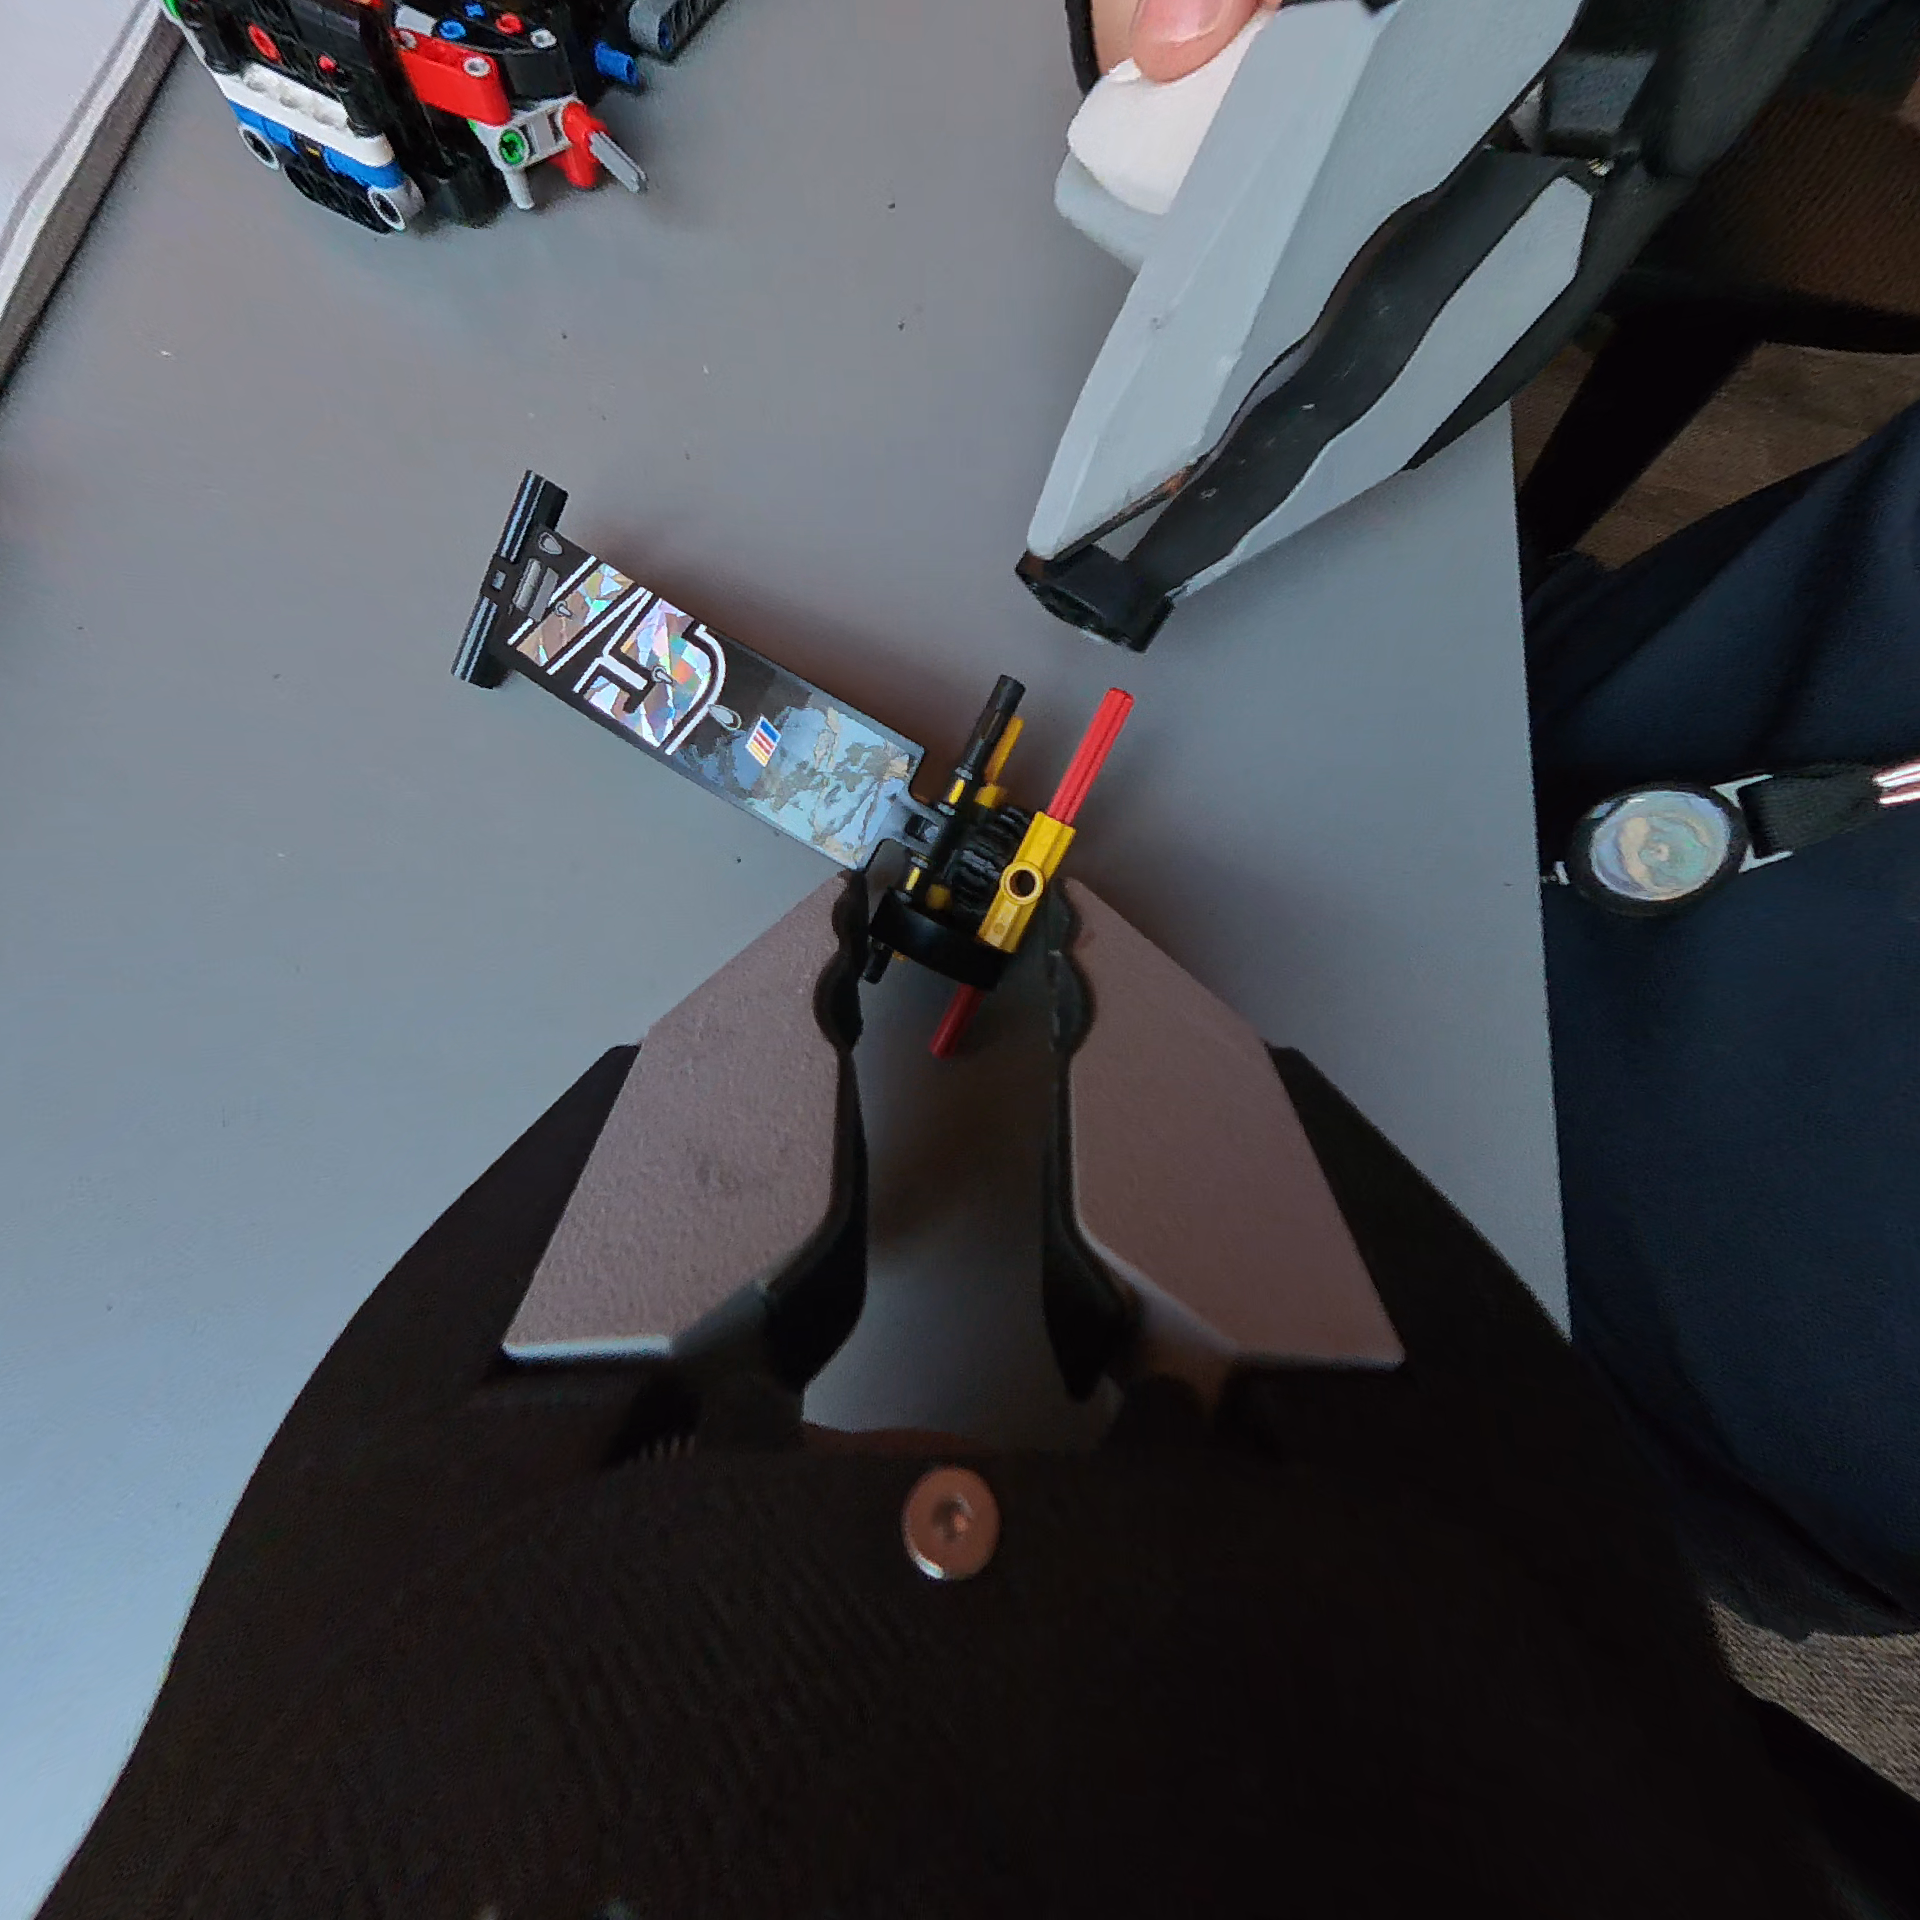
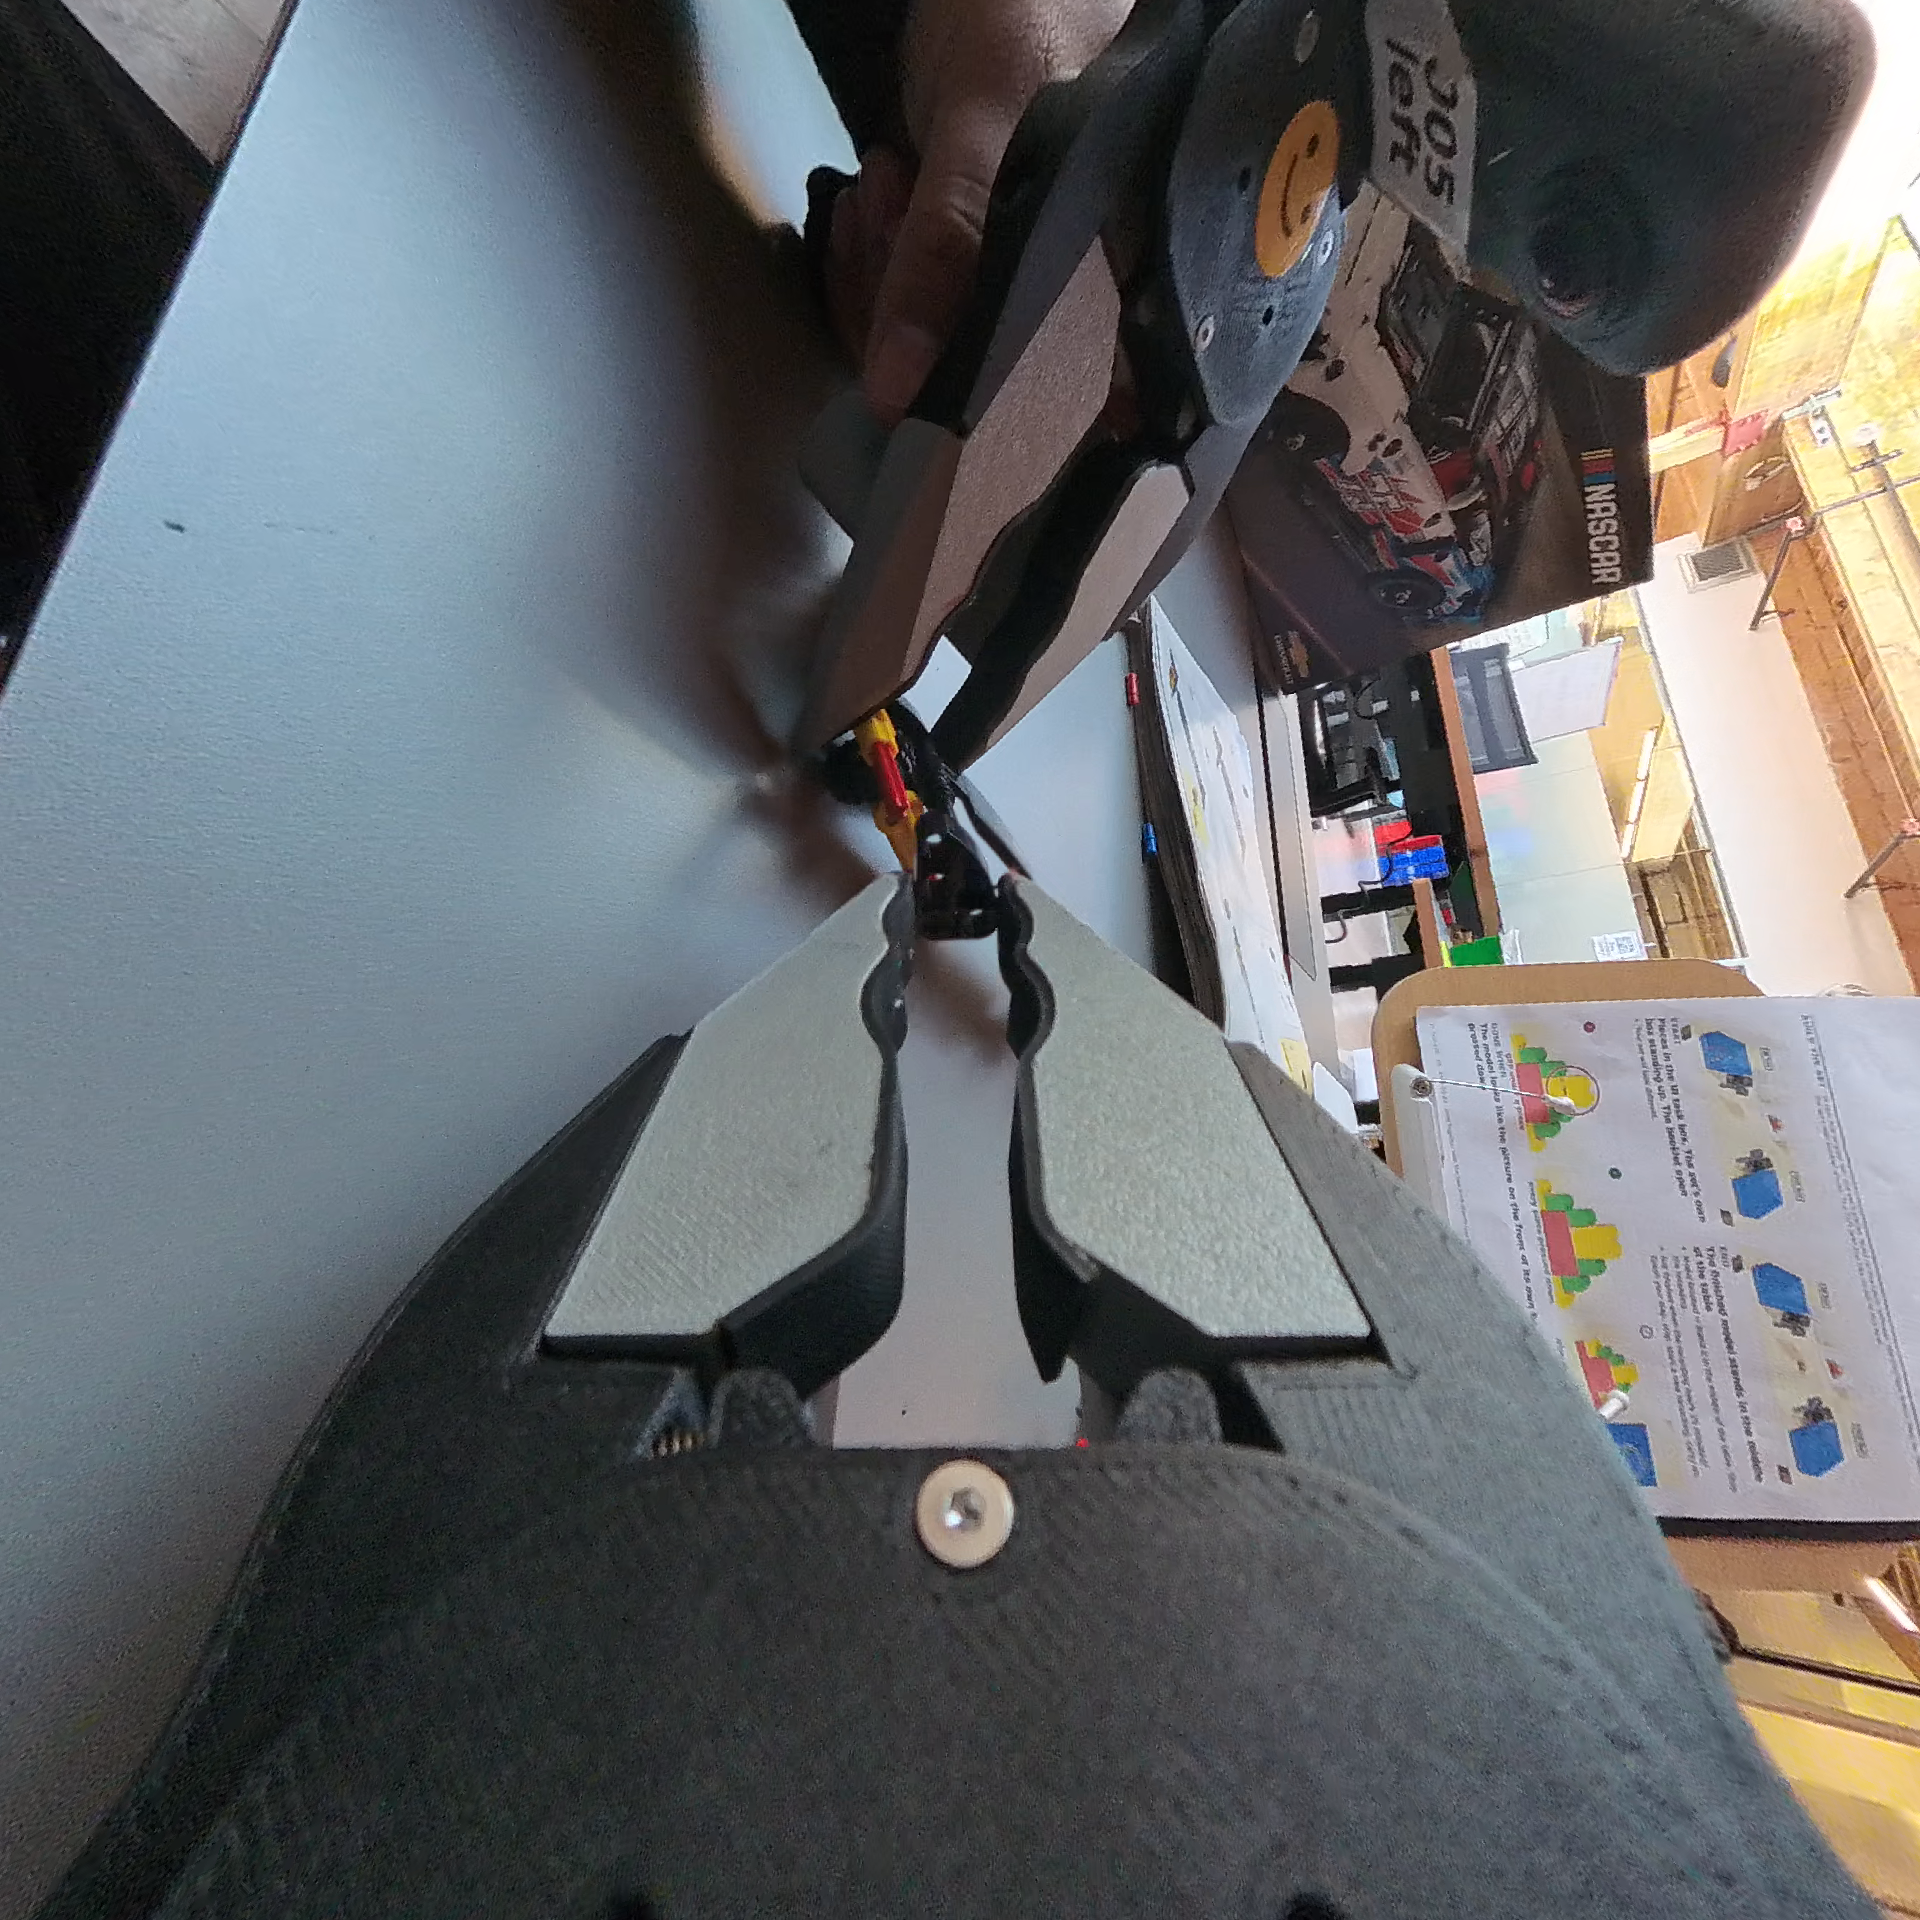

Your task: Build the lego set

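Left wrist view: left tongs (image 1: 951, 914) clamped on brick assembly (image 1: 977, 873), right tongs (image 2: 958, 904) seemingly gripping small black part (image 2: 951, 883)

Writing is borne by a dark box (image 2: 1455, 488), a tag on the left gripper (image 2: 1423, 114), and a printed sheet (image 2: 1683, 1247) (with coloured pictures).
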Available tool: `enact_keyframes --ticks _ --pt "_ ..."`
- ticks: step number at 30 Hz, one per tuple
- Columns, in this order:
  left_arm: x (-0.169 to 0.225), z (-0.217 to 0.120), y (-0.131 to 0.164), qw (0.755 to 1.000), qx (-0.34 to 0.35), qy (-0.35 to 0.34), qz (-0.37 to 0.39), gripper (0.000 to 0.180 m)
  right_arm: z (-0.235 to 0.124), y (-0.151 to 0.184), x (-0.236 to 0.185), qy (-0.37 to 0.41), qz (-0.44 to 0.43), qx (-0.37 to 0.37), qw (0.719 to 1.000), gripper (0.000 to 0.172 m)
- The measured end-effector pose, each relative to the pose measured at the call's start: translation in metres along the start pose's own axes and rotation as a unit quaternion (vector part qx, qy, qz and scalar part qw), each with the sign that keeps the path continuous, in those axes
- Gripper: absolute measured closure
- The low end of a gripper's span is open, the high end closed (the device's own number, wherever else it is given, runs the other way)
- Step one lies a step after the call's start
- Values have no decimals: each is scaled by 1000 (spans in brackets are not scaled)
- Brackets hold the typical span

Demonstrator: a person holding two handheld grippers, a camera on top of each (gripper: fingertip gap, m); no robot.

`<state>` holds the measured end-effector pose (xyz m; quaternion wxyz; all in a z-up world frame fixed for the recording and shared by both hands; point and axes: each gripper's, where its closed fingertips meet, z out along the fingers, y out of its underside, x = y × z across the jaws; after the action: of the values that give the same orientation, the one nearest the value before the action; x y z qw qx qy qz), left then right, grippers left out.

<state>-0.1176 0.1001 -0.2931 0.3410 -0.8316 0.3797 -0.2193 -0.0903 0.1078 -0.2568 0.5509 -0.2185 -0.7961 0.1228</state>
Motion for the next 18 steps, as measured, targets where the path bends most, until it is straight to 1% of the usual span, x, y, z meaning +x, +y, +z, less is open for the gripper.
enact_keyframes --ticks 8,18 --pt "0 1 0 1000 0 -1 3 149 1 -2 -7 -5 -25 5 1000 159" --pt "0 2 -1 1000 -2 -10 12 149 5 -2 -6 1 -48 3 999 159"
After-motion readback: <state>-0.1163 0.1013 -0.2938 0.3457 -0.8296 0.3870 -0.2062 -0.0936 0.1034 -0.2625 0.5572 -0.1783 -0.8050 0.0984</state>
